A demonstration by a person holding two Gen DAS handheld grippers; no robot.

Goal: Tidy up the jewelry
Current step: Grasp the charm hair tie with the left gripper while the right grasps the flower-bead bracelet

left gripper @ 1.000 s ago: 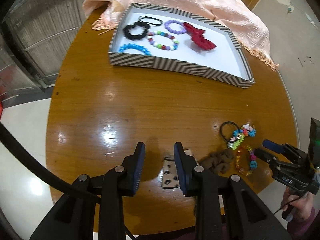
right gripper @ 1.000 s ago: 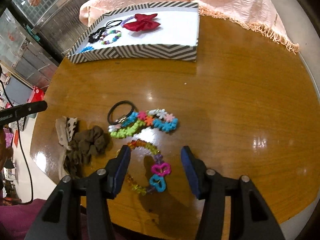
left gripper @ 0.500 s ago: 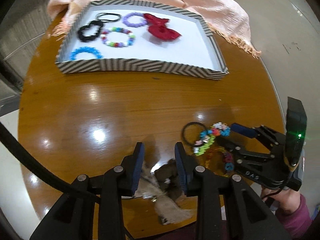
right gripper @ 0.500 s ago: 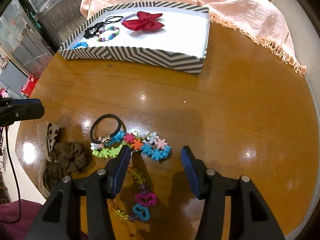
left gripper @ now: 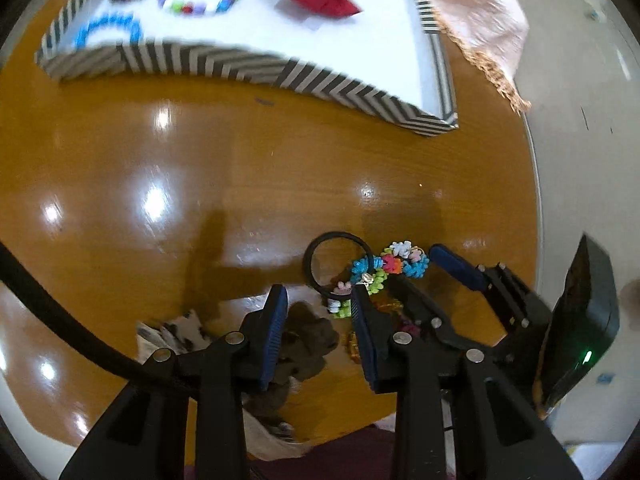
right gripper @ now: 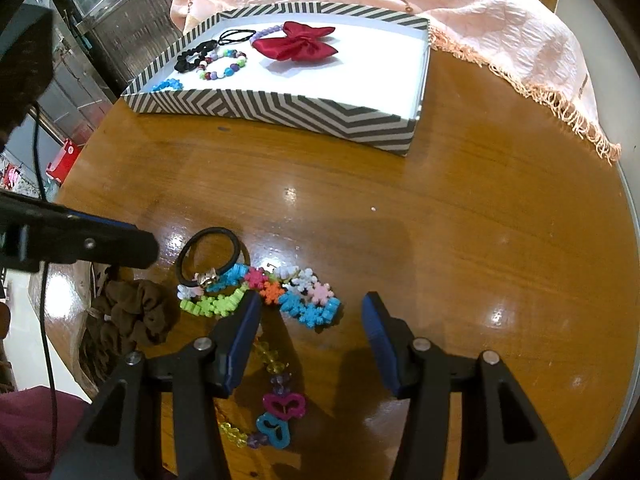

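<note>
A striped tray at the table's far side holds a red bow, a beaded bracelet, a black scrunchie and a blue bracelet. Near me lie a black hair tie, a colourful flower bracelet, a bead bracelet with heart charms, a brown scrunchie and a leopard-print cloth. My right gripper is open just behind the flower bracelet. My left gripper is open above the brown scrunchie.
A peach fringed cloth drapes the round wooden table behind the tray. The table edge runs close on the right and near sides. Each gripper shows in the other's view: the right gripper, the left fingers.
My left gripper has swung right and forward over the brown scrunchie, close to the right gripper. My right gripper has moved forward from the heart bracelet to the flower bracelet. Both stayed open.
</note>
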